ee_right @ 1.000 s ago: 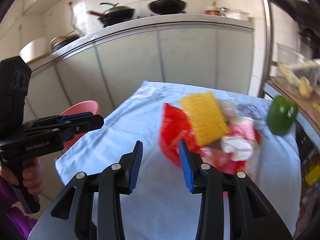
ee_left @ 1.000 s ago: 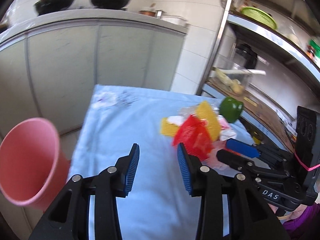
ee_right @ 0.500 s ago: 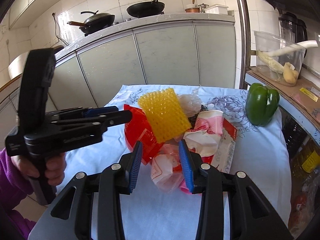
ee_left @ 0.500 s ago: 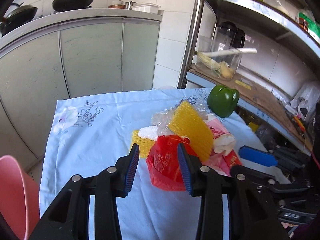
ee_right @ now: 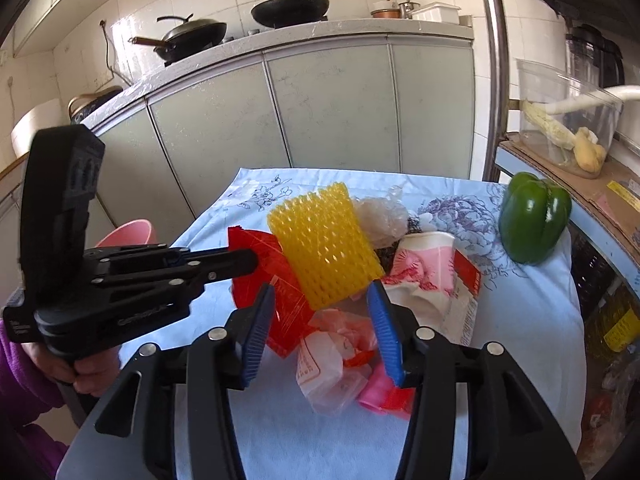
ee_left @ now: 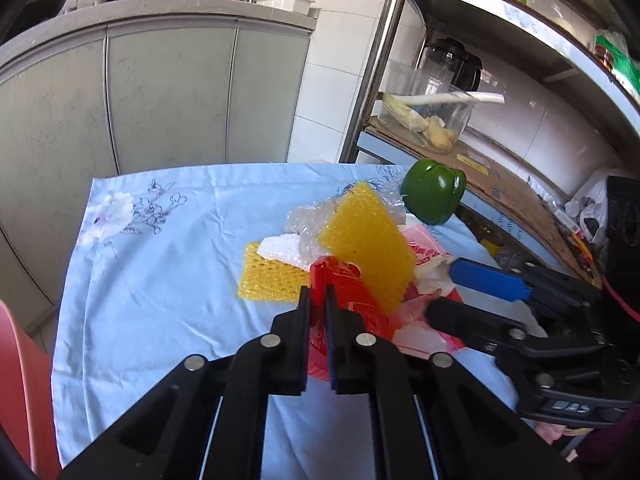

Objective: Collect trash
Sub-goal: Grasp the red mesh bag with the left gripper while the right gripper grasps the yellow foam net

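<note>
Centrally on the blue-clothed desk (ee_left: 168, 264) lies one trash heap: two yellow foam nets (ee_right: 326, 246), one crinkled red plastic wrapper (ee_left: 340, 284), one pink-printed white bag (ee_right: 430, 276); one green bell pepper (ee_right: 534, 218) stands apart near the right edge. Left gripper (ee_left: 317, 300) jaws pinch the red wrapper; right gripper (ee_right: 324, 328) jaws, opening, straddle crumpled pink wrappers (ee_right: 340, 344) untouched. Bare cloth lies left of the heap, one pink bin (ee_right: 128, 234) beyond that edge.

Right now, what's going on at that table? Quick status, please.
Left gripper shut on red wrapper. Right gripper opening over pink bags, nothing gripped. Yellow foam net leans on the pile. Green pepper sits apart.
</note>
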Available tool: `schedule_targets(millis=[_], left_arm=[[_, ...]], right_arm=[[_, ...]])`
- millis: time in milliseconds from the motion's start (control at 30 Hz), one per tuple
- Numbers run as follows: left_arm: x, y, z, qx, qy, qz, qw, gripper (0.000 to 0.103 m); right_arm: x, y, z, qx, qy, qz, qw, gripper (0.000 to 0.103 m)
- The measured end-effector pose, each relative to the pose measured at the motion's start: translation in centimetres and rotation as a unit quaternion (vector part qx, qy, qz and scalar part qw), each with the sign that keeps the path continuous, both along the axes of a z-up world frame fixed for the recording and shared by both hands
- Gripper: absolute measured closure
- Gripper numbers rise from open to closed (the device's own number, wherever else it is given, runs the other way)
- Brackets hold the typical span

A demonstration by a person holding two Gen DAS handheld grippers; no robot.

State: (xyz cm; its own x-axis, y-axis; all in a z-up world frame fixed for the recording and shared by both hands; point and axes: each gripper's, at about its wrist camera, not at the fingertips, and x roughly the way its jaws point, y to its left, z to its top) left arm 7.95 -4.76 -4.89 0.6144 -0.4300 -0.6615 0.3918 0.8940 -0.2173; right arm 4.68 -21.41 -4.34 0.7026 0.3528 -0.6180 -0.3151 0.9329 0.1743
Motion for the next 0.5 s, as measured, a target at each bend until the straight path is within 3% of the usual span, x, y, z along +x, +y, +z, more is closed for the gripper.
schedule_targets(millis=[367, 400, 433, 500], left_arm=[[-0.6, 1.5, 0.7, -0.041, 0.021, -0.001, 0.9990, 0.098], [-0.6, 1.5, 0.6, -0.040, 0.022, -0.001, 0.9989, 0.098], [-0.6, 1.6, 0.5, -0.041, 0.024, -0.001, 0.9989, 0.098], [-0.5, 1.6, 0.4, -0.044, 0.028, -0.002, 0.9986, 0.098]], right_arm=[[2.5, 2.6, -1.2, -0.052, 0.002, 0.026, 0.998, 0.054], [2.7, 2.6, -1.2, -0.050, 0.003, 0.026, 0.998, 0.059], [2.9, 2.5, -1.3, -0.046, 0.006, 0.024, 0.999, 0.076], [3.5, 2.3, -1.5, -0.044, 0.020, 0.024, 0.999, 0.087]])
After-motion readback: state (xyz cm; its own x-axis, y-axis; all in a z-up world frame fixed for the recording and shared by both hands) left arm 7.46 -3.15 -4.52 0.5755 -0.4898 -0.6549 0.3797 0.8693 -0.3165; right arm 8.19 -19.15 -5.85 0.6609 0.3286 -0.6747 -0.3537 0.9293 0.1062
